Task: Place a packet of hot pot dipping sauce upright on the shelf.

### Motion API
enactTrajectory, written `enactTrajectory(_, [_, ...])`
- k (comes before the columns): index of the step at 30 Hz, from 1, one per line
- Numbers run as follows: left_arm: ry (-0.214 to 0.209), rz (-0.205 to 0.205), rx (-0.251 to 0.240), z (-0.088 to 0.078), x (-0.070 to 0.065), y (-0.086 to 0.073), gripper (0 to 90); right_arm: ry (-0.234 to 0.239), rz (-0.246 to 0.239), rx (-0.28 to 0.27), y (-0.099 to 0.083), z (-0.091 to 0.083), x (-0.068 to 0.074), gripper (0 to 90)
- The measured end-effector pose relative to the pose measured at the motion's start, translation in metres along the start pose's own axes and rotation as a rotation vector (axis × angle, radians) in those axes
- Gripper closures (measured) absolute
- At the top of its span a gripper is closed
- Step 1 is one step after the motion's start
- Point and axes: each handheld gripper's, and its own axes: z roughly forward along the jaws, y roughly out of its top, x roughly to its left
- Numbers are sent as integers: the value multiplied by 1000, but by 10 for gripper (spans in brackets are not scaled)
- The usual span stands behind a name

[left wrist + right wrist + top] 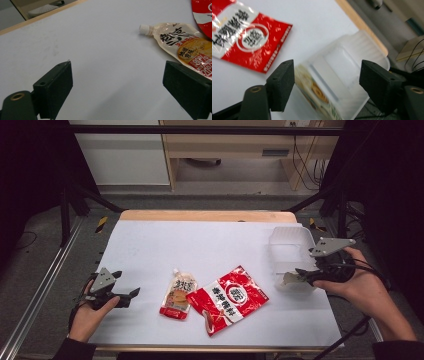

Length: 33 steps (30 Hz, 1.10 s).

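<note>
A red and white snack packet (227, 300) lies flat near the table's front centre, with a beige spouted pouch (178, 297) just to its left. At the right stands a clear plastic container (292, 247). A small printed packet (289, 280) lies at its near end. My right gripper (300, 275) points left at that end. In the right gripper view its jaws (328, 75) stand open around the blurred small packet (317, 92) without pressing it. My left gripper (126, 283) rests open at the front left. The left gripper view has bare table between the jaws (118, 72), and the pouch (185, 47) lies to the right.
White paper (210, 245) covers the wooden table, whose far edge (207, 215) shows bare wood. Black frame bars cross the back and sides. A corner of the red packet (202, 15) is at the top right of the left gripper view.
</note>
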Motion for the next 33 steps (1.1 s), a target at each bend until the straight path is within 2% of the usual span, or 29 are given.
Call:
enactTrajectory(3, [0,1,1,1,0,0,91,-17,-10,-17,17,-3,15,255])
enactTrajectory(7, [-1,4,3,1,-1,0,91,-5,-17,-59,39,0,37,252])
enactTrajectory(12, [-5,6,2,1,-1,1,91,20,3,-101,61,12,59,245])
enactTrajectory(13, [-6,7,3,1,-1,1,91,17,28,-119,68,19,66,233])
enactTrajectory(14, [-5,6,3,1,-1,0,91,17,28,-119,68,19,66,233])
enactTrajectory(20, [-6,9,5,2,-2,1,90,35,72,-161,86,39,86,222])
enactTrajectory(22, [-6,11,6,2,-2,1,91,38,70,-169,91,47,93,221])
enactTrajectory(28, [-8,9,5,1,-2,1,90,65,53,-164,105,70,111,217])
enactTrajectory(33, [-6,11,9,2,-1,0,91,87,86,-150,111,93,122,227])
